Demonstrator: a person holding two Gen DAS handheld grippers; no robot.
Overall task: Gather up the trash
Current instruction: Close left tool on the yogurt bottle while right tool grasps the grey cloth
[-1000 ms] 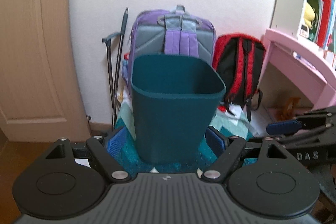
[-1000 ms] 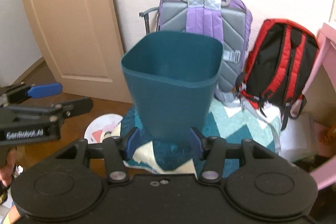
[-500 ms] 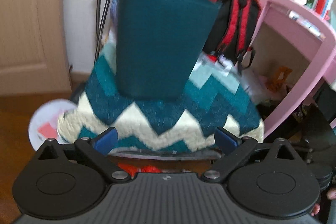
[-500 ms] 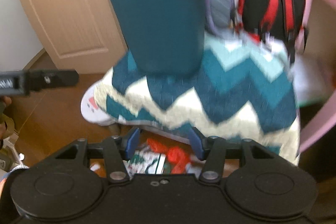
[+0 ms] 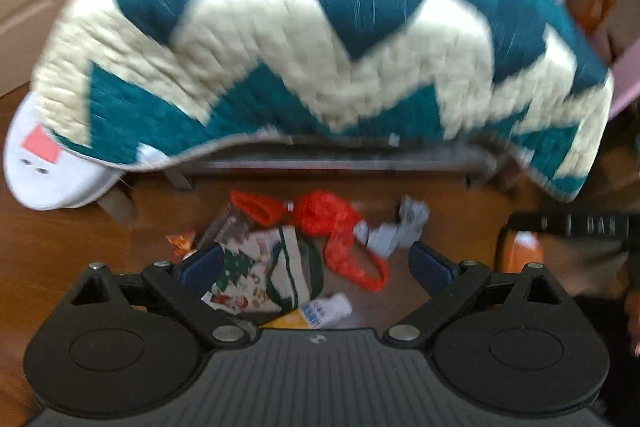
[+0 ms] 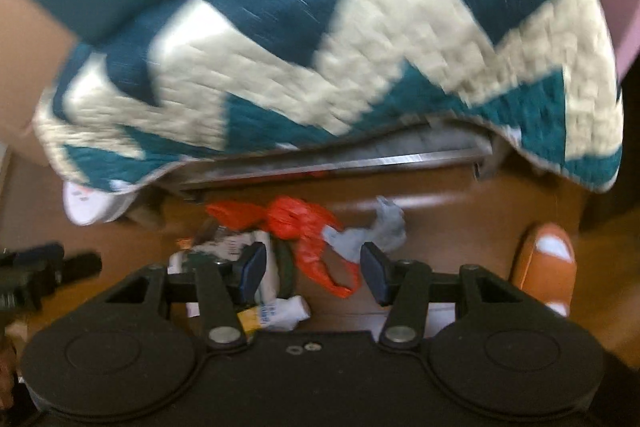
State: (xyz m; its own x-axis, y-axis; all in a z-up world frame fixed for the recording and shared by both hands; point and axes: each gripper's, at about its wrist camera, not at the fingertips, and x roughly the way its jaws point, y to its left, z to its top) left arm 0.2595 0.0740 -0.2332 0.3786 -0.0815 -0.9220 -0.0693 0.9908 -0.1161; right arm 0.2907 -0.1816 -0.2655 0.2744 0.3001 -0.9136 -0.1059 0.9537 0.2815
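Trash is seen on the floor below the zigzag blanket [image 5: 320,39]. The red plastic bag [image 5: 336,227] is judged light, soft, crinkly; its bunched knot is best pinched. Both grippers [image 5: 316,267] [image 6: 313,269] are spread, empty.

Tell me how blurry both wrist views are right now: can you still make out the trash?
Left wrist view: motion blur smears the zigzag blanket, yet the red plastic bag and printed wrapper stay readable. Right wrist view: heavier smear up top, red bag and grey scrap soft but recognisable.
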